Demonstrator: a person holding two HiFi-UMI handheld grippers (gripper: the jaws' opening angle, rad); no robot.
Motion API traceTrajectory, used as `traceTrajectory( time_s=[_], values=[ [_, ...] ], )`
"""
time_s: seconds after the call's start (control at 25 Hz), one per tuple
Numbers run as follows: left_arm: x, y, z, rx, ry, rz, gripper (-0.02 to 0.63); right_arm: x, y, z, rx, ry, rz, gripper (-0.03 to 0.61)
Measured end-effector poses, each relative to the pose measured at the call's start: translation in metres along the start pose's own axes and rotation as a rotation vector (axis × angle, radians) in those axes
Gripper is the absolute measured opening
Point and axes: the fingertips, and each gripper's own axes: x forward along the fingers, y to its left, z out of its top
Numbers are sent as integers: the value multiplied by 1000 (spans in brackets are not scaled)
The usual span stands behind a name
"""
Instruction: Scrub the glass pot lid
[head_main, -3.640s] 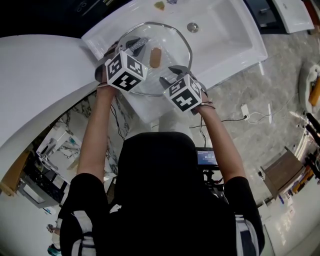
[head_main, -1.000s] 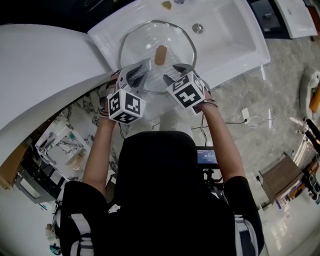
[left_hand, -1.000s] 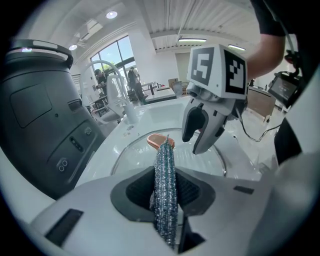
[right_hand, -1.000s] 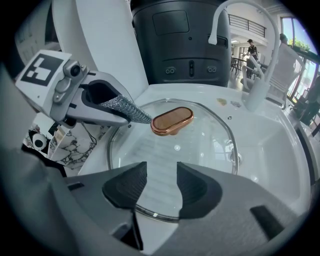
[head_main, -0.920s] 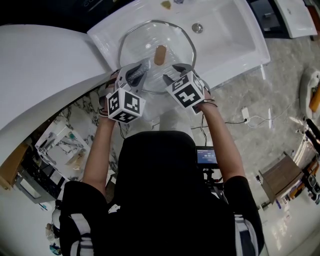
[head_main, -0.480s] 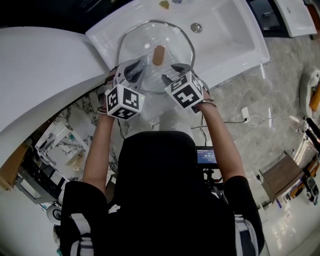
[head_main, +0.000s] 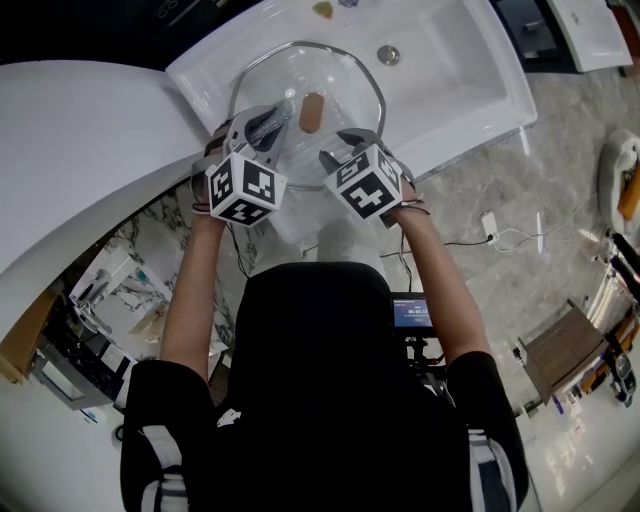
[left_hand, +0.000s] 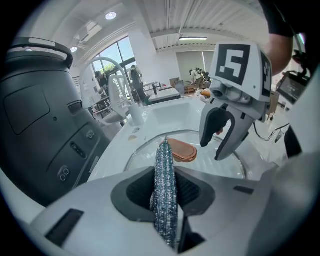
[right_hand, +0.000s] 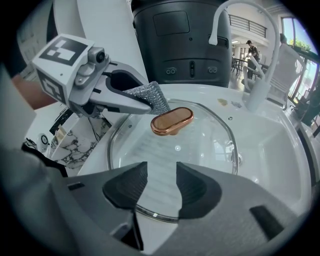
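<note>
Change: your left hand-held gripper (head_main: 262, 125), pinching the silver scourer (left_hand: 165, 190), has moved up over the glass pot lid (head_main: 330, 75) in the sink (head_main: 460, 70), upper centre | right hand-held gripper (right_hand: 159, 185): spread, empty, at near rim | meaning: likely a scrubbing stroke.

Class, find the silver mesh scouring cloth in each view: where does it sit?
Head view: silver mesh scouring cloth, upper centre-left.
Left gripper view: cloth, lower centre, upright between the jaws.
Right gripper view: cloth, upper centre-left.
Shared landmark: copper-coloured oval lid knob.
</note>
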Motion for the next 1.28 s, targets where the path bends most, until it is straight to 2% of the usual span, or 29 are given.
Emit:
traceTrajectory(
  time_s=[0.48, 1.28],
  values=[
    [23, 19, 17, 32, 6, 15, 80, -3, -7, -1, 3, 21, 17, 143],
    [44, 43, 24, 16, 18, 35, 80, -1, -7, -2, -60, 100, 42, 133]
  ],
)
